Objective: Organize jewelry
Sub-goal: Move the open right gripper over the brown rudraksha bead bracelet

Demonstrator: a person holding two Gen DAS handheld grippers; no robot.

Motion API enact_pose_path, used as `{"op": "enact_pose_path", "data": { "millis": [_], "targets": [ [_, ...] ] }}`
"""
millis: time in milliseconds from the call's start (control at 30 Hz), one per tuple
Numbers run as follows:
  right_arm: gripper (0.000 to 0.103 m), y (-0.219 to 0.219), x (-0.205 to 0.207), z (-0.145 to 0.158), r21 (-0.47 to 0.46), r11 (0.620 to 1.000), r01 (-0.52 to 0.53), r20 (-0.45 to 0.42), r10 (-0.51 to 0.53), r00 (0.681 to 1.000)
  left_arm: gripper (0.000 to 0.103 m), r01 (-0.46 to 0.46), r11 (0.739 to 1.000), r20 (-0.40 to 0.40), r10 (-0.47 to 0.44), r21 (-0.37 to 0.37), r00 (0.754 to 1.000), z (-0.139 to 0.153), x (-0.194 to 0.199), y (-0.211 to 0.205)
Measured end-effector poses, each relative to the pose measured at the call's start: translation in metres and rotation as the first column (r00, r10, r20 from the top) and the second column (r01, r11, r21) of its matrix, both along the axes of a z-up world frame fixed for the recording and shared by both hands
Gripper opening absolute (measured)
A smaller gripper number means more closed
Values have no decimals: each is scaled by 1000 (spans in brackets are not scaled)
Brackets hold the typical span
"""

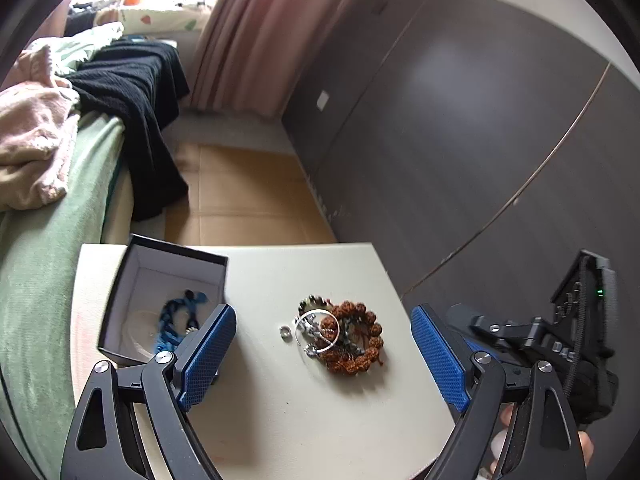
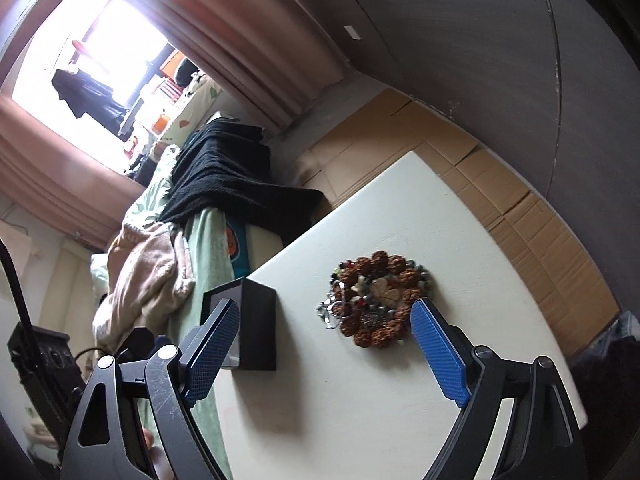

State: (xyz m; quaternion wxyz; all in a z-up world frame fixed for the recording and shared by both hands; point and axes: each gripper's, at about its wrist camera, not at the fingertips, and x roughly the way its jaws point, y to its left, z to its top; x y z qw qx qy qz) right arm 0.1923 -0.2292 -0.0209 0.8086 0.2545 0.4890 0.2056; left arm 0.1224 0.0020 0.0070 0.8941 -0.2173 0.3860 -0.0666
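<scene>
A pile of jewelry [image 1: 340,336] lies on the white table [image 1: 280,412]: a brown bead bracelet [image 1: 360,354], a thin silver bangle [image 1: 317,330] and darker beads. A small silver ring [image 1: 285,333] lies just left of it. The black box [image 1: 160,300] with white lining stands open at the table's left and holds a blue chain [image 1: 176,322]. My left gripper [image 1: 323,354] is open above the table, with the pile between its spread blue pads. My right gripper [image 2: 325,354] is open too, with nothing in it; the pile [image 2: 378,300] and the box [image 2: 256,324] lie beyond it.
A bed with a green cover [image 1: 44,264], a pink blanket [image 1: 32,148] and a black cloth [image 1: 136,92] runs along the table's left side. Cardboard [image 1: 240,196] covers the floor beyond the table. A dark wall [image 1: 480,120] stands to the right. The right gripper's body [image 1: 568,332] shows beside the left one.
</scene>
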Motion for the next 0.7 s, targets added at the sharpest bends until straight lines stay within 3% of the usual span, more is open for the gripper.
{"op": "enact_pose_path", "data": {
  "millis": [167,300,467,700],
  "targets": [
    [88,-19,5,-2,12,999,30,-14,-30,999,73,17,1000,-48,-16,21,999,-10,20,-18],
    [88,-34,9,-7,12,998,69,-39,-68,997,73,44,999,-72,-42,31,997,-27,28,-33],
    [88,-37,15,-16,10,997,74,-74,-73,995,73,30,999,-162,-27,16,986,-57,43,-39],
    [88,-32,20,-23,-2,998,68,-97,-68,993,73,-12,998,-282,-4,-55,959,-87,57,-37]
  ]
}}
